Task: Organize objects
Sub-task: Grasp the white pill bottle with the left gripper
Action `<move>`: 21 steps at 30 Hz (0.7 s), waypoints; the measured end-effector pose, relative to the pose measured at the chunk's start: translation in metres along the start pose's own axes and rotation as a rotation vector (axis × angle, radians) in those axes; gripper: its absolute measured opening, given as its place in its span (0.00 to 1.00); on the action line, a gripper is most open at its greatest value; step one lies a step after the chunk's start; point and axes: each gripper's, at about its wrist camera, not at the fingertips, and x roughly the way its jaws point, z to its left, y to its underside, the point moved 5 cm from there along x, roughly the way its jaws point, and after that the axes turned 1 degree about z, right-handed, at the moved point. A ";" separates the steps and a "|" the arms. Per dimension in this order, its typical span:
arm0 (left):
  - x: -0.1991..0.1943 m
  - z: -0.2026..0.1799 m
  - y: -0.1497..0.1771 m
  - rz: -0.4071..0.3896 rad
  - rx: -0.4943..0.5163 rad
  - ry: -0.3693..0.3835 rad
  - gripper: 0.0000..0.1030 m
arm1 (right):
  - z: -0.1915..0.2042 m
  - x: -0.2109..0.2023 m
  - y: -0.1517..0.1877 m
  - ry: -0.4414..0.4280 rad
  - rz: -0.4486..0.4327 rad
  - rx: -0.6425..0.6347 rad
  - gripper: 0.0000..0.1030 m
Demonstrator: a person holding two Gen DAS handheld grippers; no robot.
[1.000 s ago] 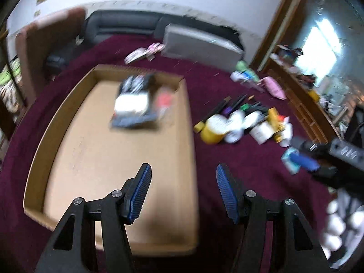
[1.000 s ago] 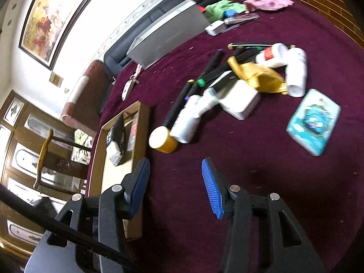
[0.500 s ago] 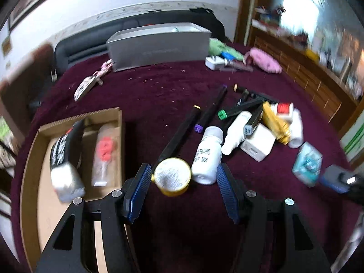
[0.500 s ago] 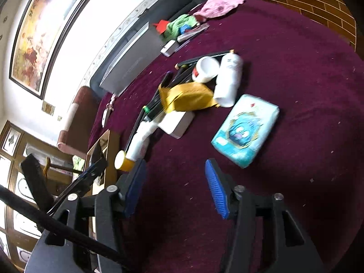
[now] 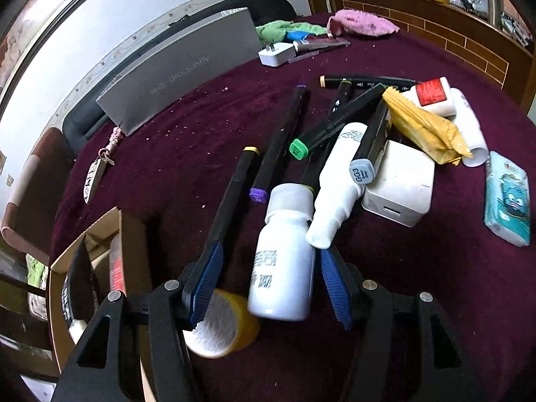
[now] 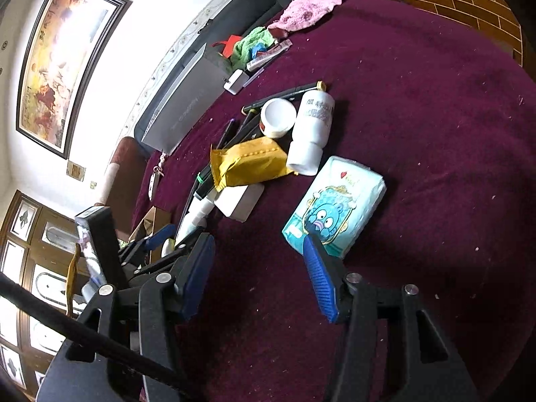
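My left gripper (image 5: 268,286) is open, its jaws on either side of a white pill bottle (image 5: 283,261) lying on the maroon cloth, not closed on it. A yellow-rimmed tin (image 5: 222,326) lies under the left finger. Beyond lie several black markers (image 5: 278,140), a white spray bottle (image 5: 338,184), a white charger block (image 5: 400,186) and a yellow packet (image 5: 422,127). My right gripper (image 6: 259,276) is open and empty, just short of a blue tissue pack (image 6: 335,206). The cardboard tray (image 5: 129,234) is at the left.
A grey box (image 5: 181,70) stands at the back, with a white plug (image 5: 276,54), green and pink cloths (image 5: 361,23) near it. A keychain (image 5: 97,171) lies at the left. A wooden rail (image 5: 435,30) borders the far right. The left gripper shows in the right wrist view (image 6: 147,244).
My left gripper swung from over the tray to the pile and moved in around the white pill bottle. My right gripper moved right, toward the blue tissue pack.
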 end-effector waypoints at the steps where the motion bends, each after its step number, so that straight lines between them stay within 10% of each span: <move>1: 0.001 0.000 0.000 0.002 -0.004 -0.001 0.51 | -0.001 -0.001 -0.001 0.000 -0.003 0.002 0.52; 4: 0.000 0.000 0.002 0.027 -0.051 0.074 0.28 | -0.003 -0.003 -0.004 0.007 -0.013 0.012 0.54; 21: -0.082 0.023 0.045 -0.098 -0.313 0.321 0.28 | -0.016 -0.003 -0.007 0.073 -0.002 0.020 0.54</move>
